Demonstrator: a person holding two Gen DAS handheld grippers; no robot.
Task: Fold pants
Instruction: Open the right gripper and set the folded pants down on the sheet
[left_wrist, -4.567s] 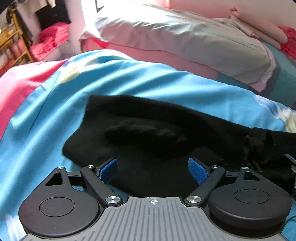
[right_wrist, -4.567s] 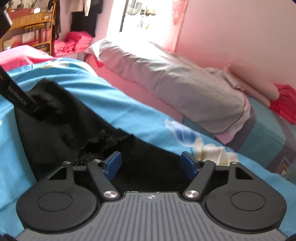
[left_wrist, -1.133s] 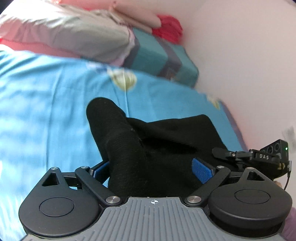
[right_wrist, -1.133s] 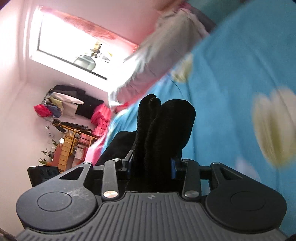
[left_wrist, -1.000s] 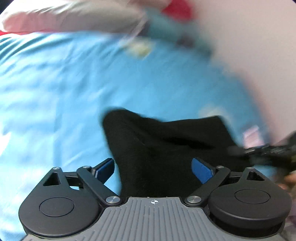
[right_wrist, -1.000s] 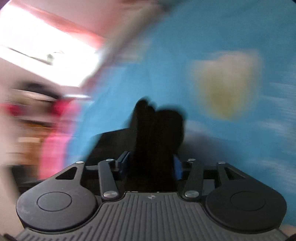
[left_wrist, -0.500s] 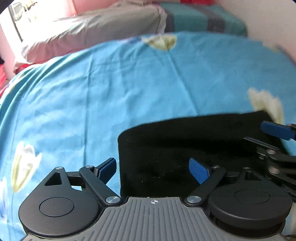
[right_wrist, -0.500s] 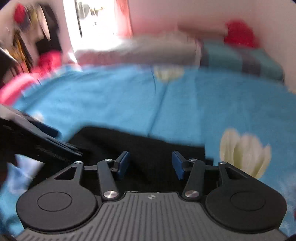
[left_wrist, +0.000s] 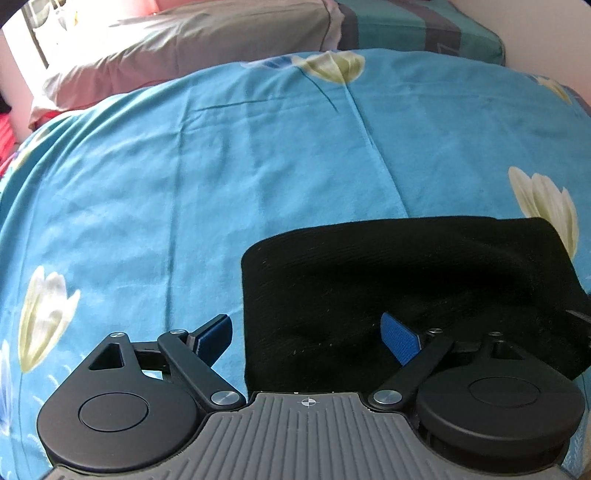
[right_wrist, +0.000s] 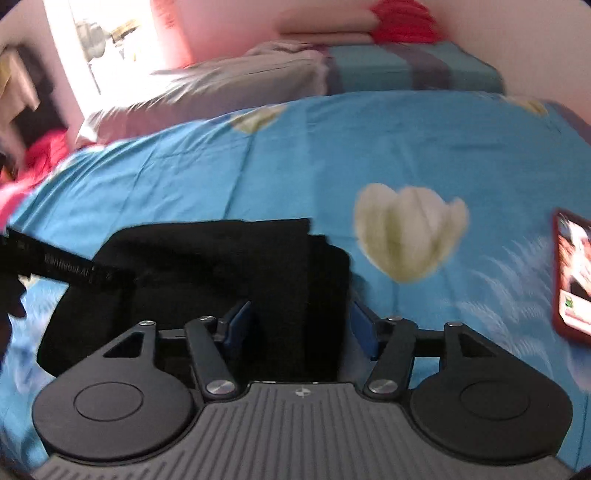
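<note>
The black pants (left_wrist: 388, 280) lie folded into a compact stack on the blue flowered bedspread (left_wrist: 221, 166). In the left wrist view my left gripper (left_wrist: 308, 338) is open, its blue pads either side of the stack's left part, low over it. In the right wrist view the pants (right_wrist: 229, 266) lie in front, and my right gripper (right_wrist: 299, 326) is open over the stack's right edge, holding nothing. The left gripper's black finger (right_wrist: 59, 264) reaches in from the left onto the cloth.
Grey and teal pillows (left_wrist: 221, 40) lie along the head of the bed. A red-edged phone or card (right_wrist: 574, 273) lies on the bedspread at the right. Red and pink clothes (right_wrist: 40, 158) are piled off the bed's left side.
Both grippers had the pants gripped and carried them across; the pants now lie folded on the bed and both grippers have opened. The right gripper has opened wider in the last half second.
</note>
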